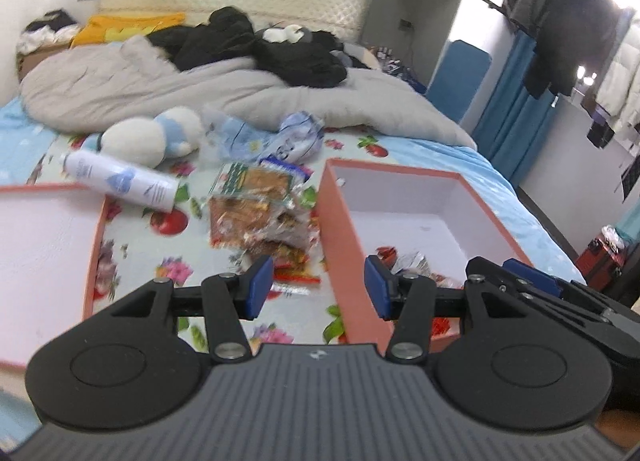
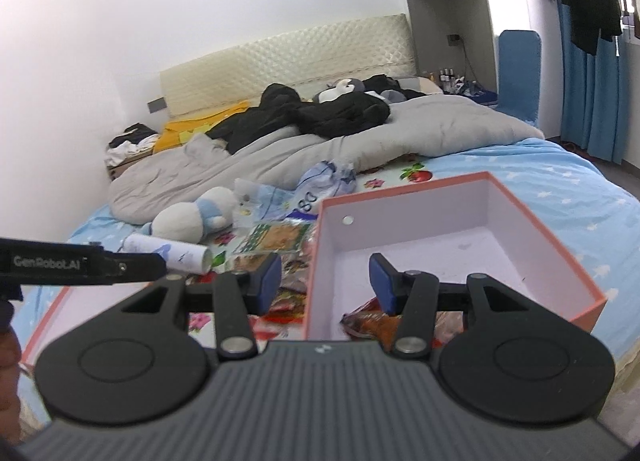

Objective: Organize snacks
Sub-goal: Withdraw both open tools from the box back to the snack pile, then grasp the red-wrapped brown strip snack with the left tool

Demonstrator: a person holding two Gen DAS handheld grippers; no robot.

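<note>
We see a pile of snack packets [image 1: 256, 217] lying on the flowered bed sheet [image 1: 132, 257], between a pink box [image 1: 352, 229] on the right and a flat pink lid [image 1: 96, 245] on the left. The packets are see-through with brown food inside, and the top one has a green label too blurry for us to read. A few more snack packets [image 2: 372, 321] already lie in the near corner of the box, which is white inside.

Our left gripper [image 1: 320, 285] has its jaws apart with nothing in them, over the near edge of the box. Our right gripper [image 2: 324, 281] also has its jaws apart and empty, over the left wall of the box. In the right view the side of the left gripper shows the words "GenRobot.AI" in white.

Just behind the pile lies a white spray can [image 1: 120, 181] on its side; its blue print is too blurry to read. Near it sit a white and blue plush toy [image 1: 160, 137] and a crumpled plastic bag [image 2: 320, 185] with "80" on it. A grey blanket [image 1: 160, 81] is heaped farther back.
</note>
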